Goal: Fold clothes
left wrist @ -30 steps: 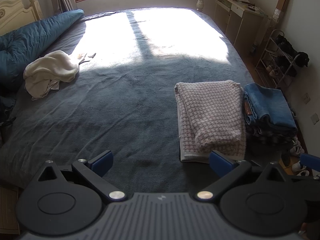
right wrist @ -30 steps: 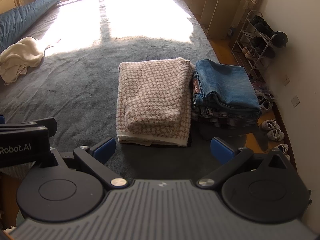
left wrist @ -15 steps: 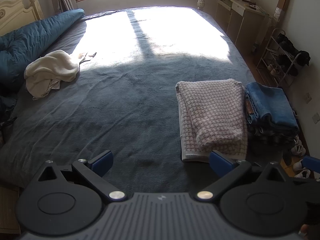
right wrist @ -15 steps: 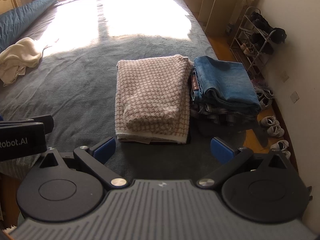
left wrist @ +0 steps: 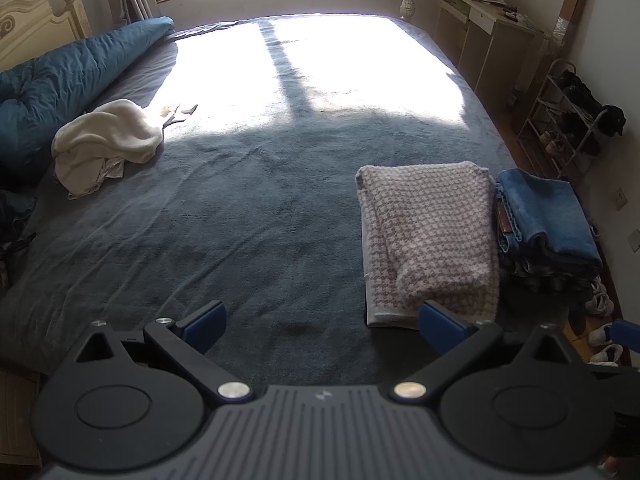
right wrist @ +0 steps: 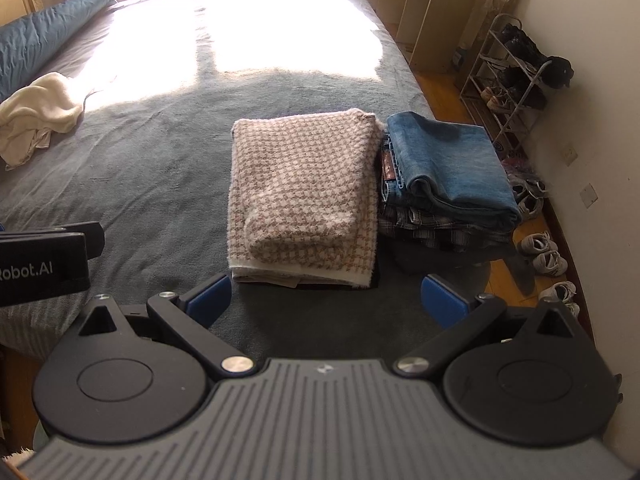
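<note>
A folded pink-and-white houndstooth garment lies on the dark blue bed near its right edge. Right beside it sits a stack of folded clothes topped by blue jeans. An unfolded cream garment lies crumpled at the far left. My left gripper stands open over the bed's near edge, holding nothing. My right gripper is open too, just short of the houndstooth garment. The left gripper's body shows at the left of the right wrist view.
A long blue duvet roll lies along the bed's left side. A shoe rack and a desk stand by the right wall. Sneakers sit on the wooden floor beside the bed.
Both grippers stay open and empty. Both views have shifted slightly, the clothes sitting a little differently in frame; nothing on the bed has moved.
</note>
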`<move>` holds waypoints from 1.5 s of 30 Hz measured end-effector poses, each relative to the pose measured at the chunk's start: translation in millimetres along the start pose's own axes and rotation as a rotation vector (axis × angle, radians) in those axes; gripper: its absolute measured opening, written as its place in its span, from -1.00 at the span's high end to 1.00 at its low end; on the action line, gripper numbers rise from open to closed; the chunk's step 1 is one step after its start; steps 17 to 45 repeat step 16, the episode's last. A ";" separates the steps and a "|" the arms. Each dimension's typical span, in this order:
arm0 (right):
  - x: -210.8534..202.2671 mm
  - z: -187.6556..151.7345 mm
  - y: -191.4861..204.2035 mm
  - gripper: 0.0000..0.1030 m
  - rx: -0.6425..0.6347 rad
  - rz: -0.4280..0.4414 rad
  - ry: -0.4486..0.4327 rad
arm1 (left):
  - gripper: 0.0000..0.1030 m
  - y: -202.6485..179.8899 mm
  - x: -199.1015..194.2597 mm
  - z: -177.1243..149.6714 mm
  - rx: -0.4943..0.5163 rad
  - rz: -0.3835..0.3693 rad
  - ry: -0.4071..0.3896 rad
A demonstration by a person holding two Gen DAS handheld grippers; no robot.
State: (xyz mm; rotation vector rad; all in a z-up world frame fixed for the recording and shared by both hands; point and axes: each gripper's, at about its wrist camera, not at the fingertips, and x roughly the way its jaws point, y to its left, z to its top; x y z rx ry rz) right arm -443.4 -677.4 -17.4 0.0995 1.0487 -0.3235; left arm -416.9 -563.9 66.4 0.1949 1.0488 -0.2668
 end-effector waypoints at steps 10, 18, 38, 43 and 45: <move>2.1 2.2 -0.7 -0.97 0.002 0.007 0.000 | -0.99 -1.3 0.8 1.9 0.004 0.006 -0.001; 3.4 3.2 -0.3 -0.97 0.001 0.008 0.003 | -0.99 -1.3 2.5 3.9 0.002 0.006 -0.001; 3.4 3.2 -0.3 -0.97 0.001 0.008 0.003 | -0.99 -1.3 2.5 3.9 0.002 0.006 -0.001; 3.4 3.2 -0.3 -0.97 0.001 0.008 0.003 | -0.99 -1.3 2.5 3.9 0.002 0.006 -0.001; 3.4 3.2 -0.3 -0.97 0.001 0.008 0.003 | -0.99 -1.3 2.5 3.9 0.002 0.006 -0.001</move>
